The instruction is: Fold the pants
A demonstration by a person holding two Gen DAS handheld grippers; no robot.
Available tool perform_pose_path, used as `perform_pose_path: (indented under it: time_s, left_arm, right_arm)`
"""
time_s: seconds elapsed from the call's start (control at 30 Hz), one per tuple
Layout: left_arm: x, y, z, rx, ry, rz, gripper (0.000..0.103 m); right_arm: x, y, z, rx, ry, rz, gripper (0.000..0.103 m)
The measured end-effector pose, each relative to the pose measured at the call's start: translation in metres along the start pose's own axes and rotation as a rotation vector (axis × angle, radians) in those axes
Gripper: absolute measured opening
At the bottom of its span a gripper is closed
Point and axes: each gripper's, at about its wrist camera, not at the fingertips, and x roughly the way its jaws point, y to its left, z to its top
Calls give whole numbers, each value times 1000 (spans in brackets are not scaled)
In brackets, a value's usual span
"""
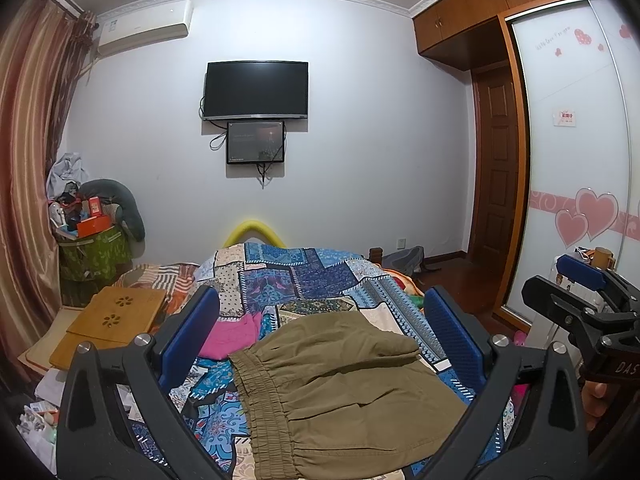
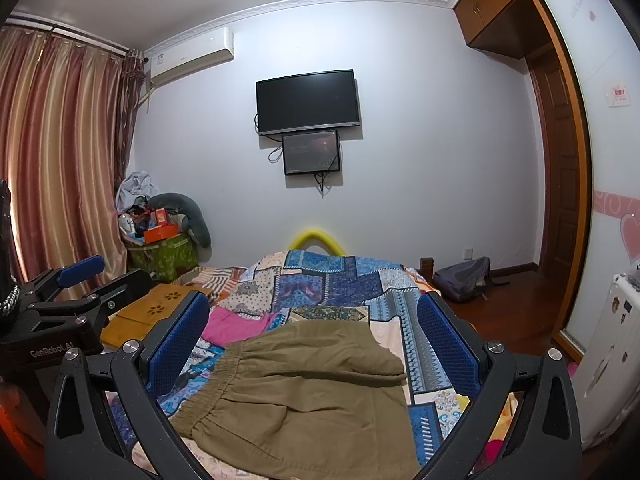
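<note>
Olive-brown pants [image 1: 340, 384] lie folded over on a patchwork bedspread [image 1: 304, 272], elastic waistband toward the near left. They also show in the right wrist view [image 2: 304, 392]. My left gripper [image 1: 324, 320] is open and empty, held above the pants, its blue pads [image 1: 196, 324] wide apart. My right gripper [image 2: 316, 320] is open and empty, also above the pants. The right gripper shows at the right edge of the left wrist view [image 1: 580, 292]; the left gripper shows at the left edge of the right wrist view [image 2: 80, 280].
A pink garment [image 1: 236, 332] lies on the bed left of the pants. A wooden lap tray [image 1: 112, 320] sits at the bed's left side. A green box of clutter [image 1: 96, 248], curtains [image 1: 28, 160], a wardrobe [image 1: 576, 140] and a backpack [image 2: 464, 276] surround the bed.
</note>
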Motion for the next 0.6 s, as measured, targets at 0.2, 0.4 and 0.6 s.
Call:
perform_pose_path:
  time_s: [0.2, 0.4, 0.6]
  left_arm:
    - [0, 0, -1, -1, -5, 8, 103]
    - [1, 1, -2, -5, -6, 11, 103]
    - [5, 2, -4, -5, -2, 19, 103]
  right_arm:
    - [0, 1, 0, 0, 0, -1, 103]
    - [0, 0, 1, -1, 0, -3, 103]
    - [3, -1, 2, 1, 8, -3, 103]
